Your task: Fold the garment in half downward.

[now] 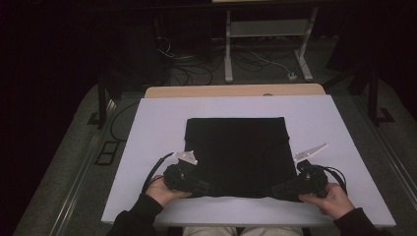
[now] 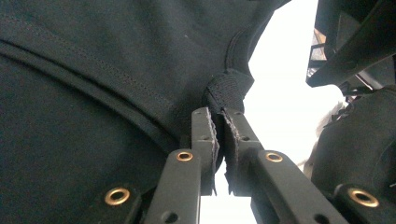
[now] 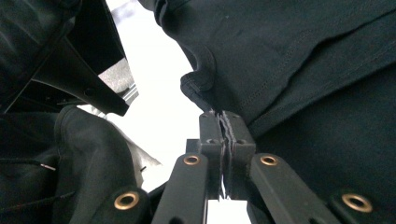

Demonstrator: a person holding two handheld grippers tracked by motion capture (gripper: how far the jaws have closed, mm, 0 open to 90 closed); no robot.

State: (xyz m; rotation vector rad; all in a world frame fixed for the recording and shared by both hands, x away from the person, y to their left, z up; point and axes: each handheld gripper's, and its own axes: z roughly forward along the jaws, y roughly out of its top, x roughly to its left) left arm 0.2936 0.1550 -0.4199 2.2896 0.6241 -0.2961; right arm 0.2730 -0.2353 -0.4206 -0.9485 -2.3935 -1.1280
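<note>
Soft, limp black garment (image 1: pixel 236 155) is being gripped at its near hem corners by left tongs (image 1: pixel 200 187) and right tongs (image 1: pixel 279 191), both clenched on fabric; likely sagging between them.

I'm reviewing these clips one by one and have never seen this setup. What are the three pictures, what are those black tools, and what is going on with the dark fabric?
No robot here: a person sits at a white table with a hand-held two-jaw gripper in each hand. The high view looks down from above the person. The other two come from cameras riding on each gripper, looking along its jaws. A folded black garment lies flat on the table. The left gripper is shut on the garment's near left corner, a bunch of hem pinched between its jaws. The right gripper is shut on the near right corner the same way.
</note>
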